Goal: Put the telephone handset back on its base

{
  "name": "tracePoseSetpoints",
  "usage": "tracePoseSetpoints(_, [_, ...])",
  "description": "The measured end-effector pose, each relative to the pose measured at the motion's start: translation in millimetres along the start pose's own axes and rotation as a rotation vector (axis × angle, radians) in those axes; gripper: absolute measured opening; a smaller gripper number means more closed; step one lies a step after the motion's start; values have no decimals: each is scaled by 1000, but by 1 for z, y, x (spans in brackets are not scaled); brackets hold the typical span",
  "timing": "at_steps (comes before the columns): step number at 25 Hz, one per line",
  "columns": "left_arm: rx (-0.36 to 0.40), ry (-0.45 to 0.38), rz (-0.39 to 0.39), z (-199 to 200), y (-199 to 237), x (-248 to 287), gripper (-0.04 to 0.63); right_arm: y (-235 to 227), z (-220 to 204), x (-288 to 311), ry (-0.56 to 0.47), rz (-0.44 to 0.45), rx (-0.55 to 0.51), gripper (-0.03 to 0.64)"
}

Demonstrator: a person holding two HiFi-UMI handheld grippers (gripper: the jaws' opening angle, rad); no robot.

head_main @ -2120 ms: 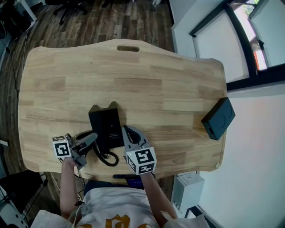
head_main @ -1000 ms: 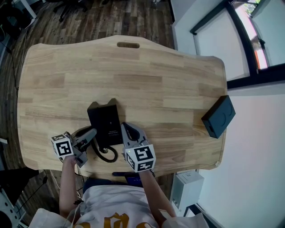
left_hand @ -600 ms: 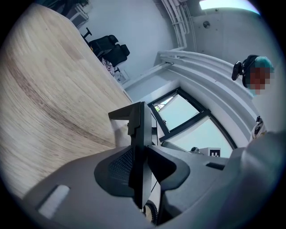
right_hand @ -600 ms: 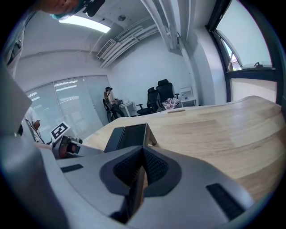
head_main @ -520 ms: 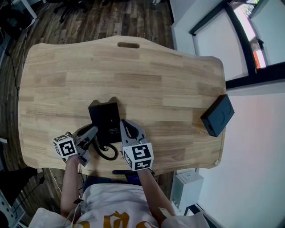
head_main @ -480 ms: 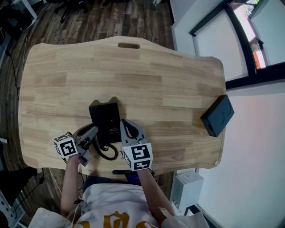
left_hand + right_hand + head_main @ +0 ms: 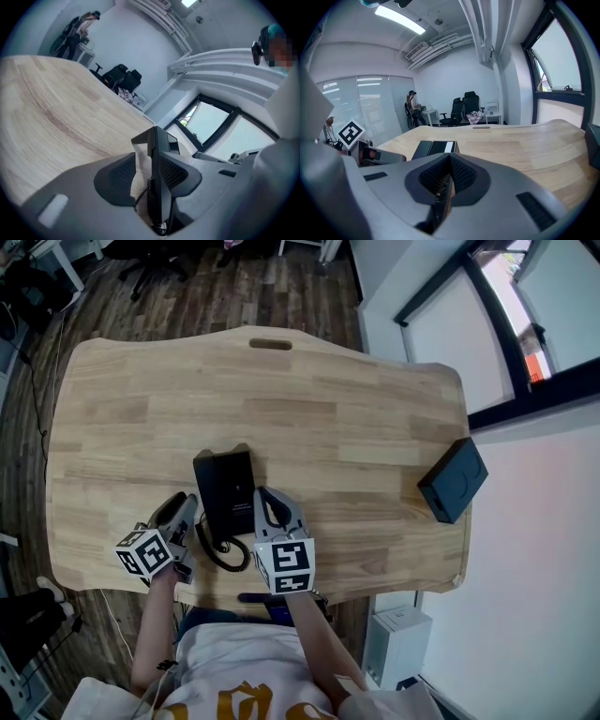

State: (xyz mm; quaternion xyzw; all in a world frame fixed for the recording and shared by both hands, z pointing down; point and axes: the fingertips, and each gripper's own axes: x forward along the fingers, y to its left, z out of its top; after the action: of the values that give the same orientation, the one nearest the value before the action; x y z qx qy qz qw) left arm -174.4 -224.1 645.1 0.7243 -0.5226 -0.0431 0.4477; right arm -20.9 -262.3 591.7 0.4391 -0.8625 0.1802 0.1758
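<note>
handset (image 7: 212, 498): lies along the 9 o'clock side of the base (image 7: 236, 486), black on black, and looks seated. The whole telephone sits toward 7 o'clock on the table (image 7: 309, 399).
left gripper (image 7: 144, 163): jaws wide, and they have just been opening. The telephone's edge stands between them, one pad close to it, the other clear, so no squeeze.
right gripper (image 7: 450, 159): jaws drawn together to a slit, nothing gripped that I can see, just beside the base's 4 o'clock side.
step in hand: letting go, I'd say. Back the left gripper straight out toward 8 o'clock, so no pad drags the handset off its cradle.
in the way: coiled cord (image 7: 220, 554) looped at the telephone's 6 o'clock, between both grippers. Easy to snag.
elsewhere: black box (image 7: 453, 480) at the table's 3 o'clock edge, well apart; slot (image 7: 270, 343) at 12 o'clock.
</note>
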Motion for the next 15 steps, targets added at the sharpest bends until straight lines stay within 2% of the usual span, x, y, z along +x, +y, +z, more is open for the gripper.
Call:
tracePoseSetpoints(3, [69,-65,54,12,-2,-10,135,6,2,-4,-7,9,-9,6])
tracePoseSetpoints(7, [163,-113,84,24,-14,-21,133,13,7,-12,-25,22,-15,6])
tracePoseSetpoints(10, [177,-177,96,35,-26,-28,130,16,12,-19,-48,31,14,6])
tracePoseSetpoints(12, [184,-213,88,42,-36,-31,92,17,15,-24,-62,35,37,6])
tracePoseSetpoints(15, [242,-218,84,46,-53,-35,23,19,22,-34,-83,38,30,6])
